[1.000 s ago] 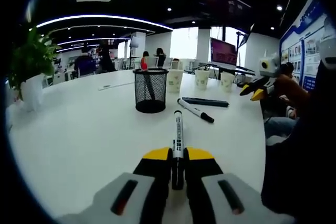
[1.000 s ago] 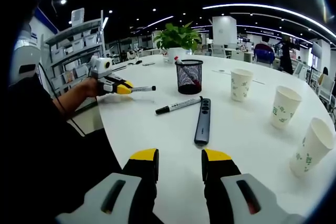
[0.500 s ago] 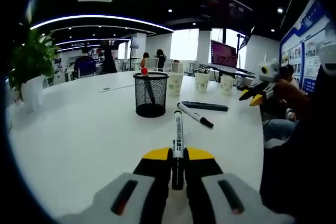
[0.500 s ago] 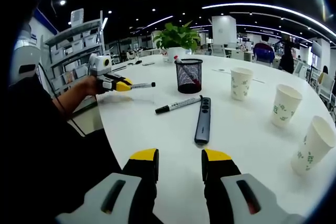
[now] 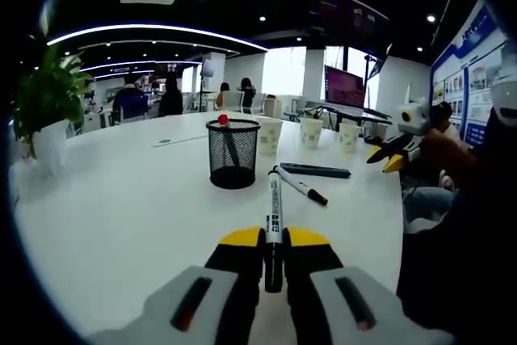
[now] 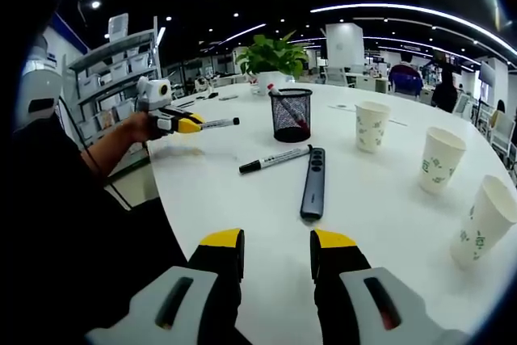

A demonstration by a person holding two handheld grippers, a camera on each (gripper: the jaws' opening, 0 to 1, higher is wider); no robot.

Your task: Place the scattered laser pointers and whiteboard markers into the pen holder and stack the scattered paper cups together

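My left gripper (image 5: pixel 274 241) is shut on a whiteboard marker (image 5: pixel 274 216), held above the white table and pointing at the black mesh pen holder (image 5: pixel 233 153). In the right gripper view, that left gripper (image 6: pixel 187 124) holds the marker (image 6: pixel 218 124) to the left of the pen holder (image 6: pixel 290 115), which has a red-capped pen in it. A second marker (image 6: pixel 275 160) and a dark laser pointer (image 6: pixel 313 183) lie on the table in front of the holder. My right gripper (image 6: pixel 276 252) is open over the near table edge. Three paper cups (image 6: pixel 371 128) (image 6: pixel 439 160) (image 6: pixel 482 223) stand to the right.
A potted plant (image 6: pixel 273 58) stands behind the pen holder. The round white table (image 5: pixel 121 199) has bare room on the left in the left gripper view. Shelving (image 6: pixel 113 66) stands off the table's left in the right gripper view. People sit in the background.
My left gripper with the marker has risen a little, so the pen holder and table items sit lower against the horizon. The right gripper has stayed put and open.
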